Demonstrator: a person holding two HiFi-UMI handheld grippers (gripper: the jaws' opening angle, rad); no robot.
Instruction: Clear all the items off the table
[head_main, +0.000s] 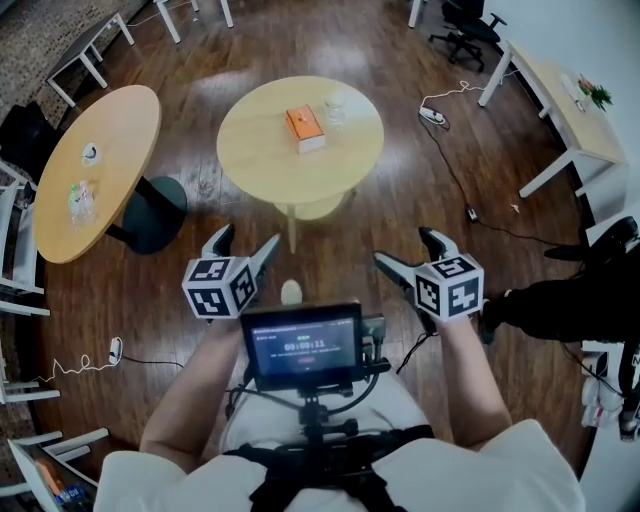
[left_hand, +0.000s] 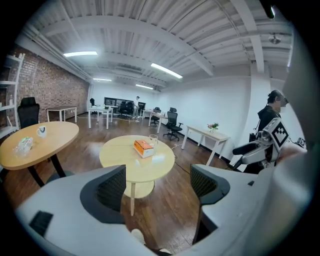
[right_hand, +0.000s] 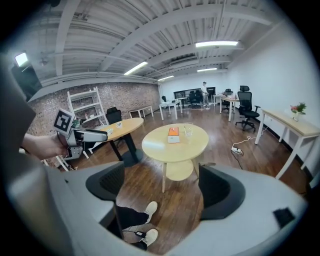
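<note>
A round light-wood table (head_main: 262, 150) stands ahead of me on the wood floor. On it lie an orange box (head_main: 305, 128) and a clear glass (head_main: 335, 108), side by side. Both also show in the left gripper view, the box (left_hand: 143, 147) and the glass (left_hand: 153, 140), and in the right gripper view, the box (right_hand: 173, 134) and the glass (right_hand: 188, 131). My left gripper (head_main: 246, 243) and right gripper (head_main: 405, 250) are held in the air short of the table, well apart from it. Both stand open with nothing between their jaws.
A second round table (head_main: 110, 140) with a few small items stands to the left. White desks (head_main: 560, 100) and an office chair (head_main: 468, 25) line the far right. Cables and a power strip (head_main: 432, 115) lie on the floor. A person in black (head_main: 560, 300) is at my right.
</note>
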